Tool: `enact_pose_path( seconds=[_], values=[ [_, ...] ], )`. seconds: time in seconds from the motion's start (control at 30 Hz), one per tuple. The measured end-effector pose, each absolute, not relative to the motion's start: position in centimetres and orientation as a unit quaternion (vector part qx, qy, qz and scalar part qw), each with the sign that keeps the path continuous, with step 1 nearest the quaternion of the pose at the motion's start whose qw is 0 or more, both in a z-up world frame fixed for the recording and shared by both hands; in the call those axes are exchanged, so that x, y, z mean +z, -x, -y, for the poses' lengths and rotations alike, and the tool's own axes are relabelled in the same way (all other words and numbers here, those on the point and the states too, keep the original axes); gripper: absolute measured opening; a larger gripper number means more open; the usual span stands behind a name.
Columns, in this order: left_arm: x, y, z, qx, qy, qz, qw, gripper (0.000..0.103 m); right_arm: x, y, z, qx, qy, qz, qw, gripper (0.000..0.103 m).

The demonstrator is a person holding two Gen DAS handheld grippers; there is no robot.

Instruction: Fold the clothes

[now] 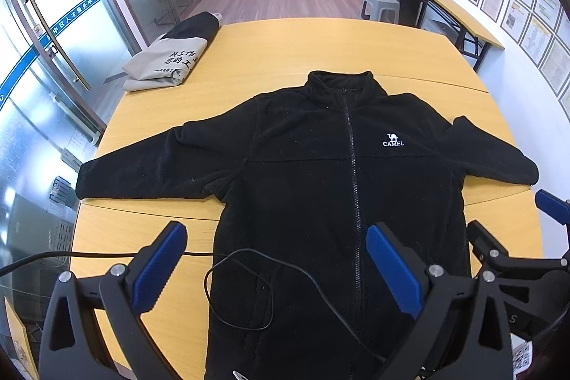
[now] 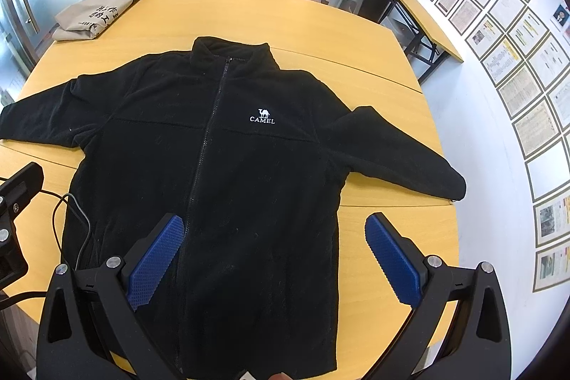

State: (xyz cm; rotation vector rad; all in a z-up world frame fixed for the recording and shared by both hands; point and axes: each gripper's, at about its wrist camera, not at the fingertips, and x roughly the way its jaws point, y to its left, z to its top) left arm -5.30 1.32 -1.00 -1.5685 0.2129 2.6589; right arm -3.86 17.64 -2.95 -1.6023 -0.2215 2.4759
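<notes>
A black fleece jacket (image 1: 320,173) with a white camel logo lies flat and zipped on the yellow table (image 1: 285,52), collar far, both sleeves spread out sideways. The same jacket (image 2: 221,148) fills the right wrist view. My left gripper (image 1: 278,262) hovers open above the jacket's lower left part, nothing between its blue pads (image 1: 156,269). My right gripper (image 2: 274,251) hangs open above the lower right hem area, also holding nothing. The right gripper (image 1: 513,237) shows at the right edge of the left wrist view.
A folded grey and black garment (image 1: 171,59) sits at the table's far left corner. A thin black cable (image 1: 249,287) loops over the jacket's lower left. A long narrow table (image 1: 449,6) and a grey stool (image 1: 379,6) stand beyond, glass doors at left.
</notes>
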Motion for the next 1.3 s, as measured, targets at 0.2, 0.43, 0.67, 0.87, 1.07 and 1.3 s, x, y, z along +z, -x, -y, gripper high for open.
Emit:
enact_pose_path(
  seconds=[0.2, 0.43, 0.67, 0.87, 1.07, 1.3],
  values=[
    [-1.6, 5.2, -1.8, 0.859, 0.505, -0.061, 0.052, 0.103, -2.8, 3.4, -18.1, 0.844, 0.526, 0.063, 0.086, 0.103],
    [-3.9, 6.2, -3.2, 0.855, 0.503, -0.027, 0.125, 0.103, -3.6, 3.3, -22.1, 0.867, 0.493, -0.004, 0.072, 0.103],
    [-10.8, 10.5, -7.5, 0.832, 0.532, -0.022, 0.155, 0.103, -7.9, 2.0, -37.6, 0.883, 0.428, -0.165, 0.095, 0.103],
    [-16.2, 15.5, -15.0, 0.828, 0.529, -0.045, 0.183, 0.103, -13.3, 0.1, -53.4, 0.864, 0.404, -0.24, 0.182, 0.103],
    [-20.1, 20.8, -24.9, 0.818, 0.517, -0.088, 0.237, 0.103, -18.1, 1.2, -65.2, 0.853, 0.385, -0.275, 0.219, 0.103],
    [-23.1, 23.9, -35.0, 0.798, 0.496, -0.127, 0.317, 0.103, -22.7, 3.3, -73.9, 0.827, 0.406, -0.285, 0.265, 0.085]
  ],
)
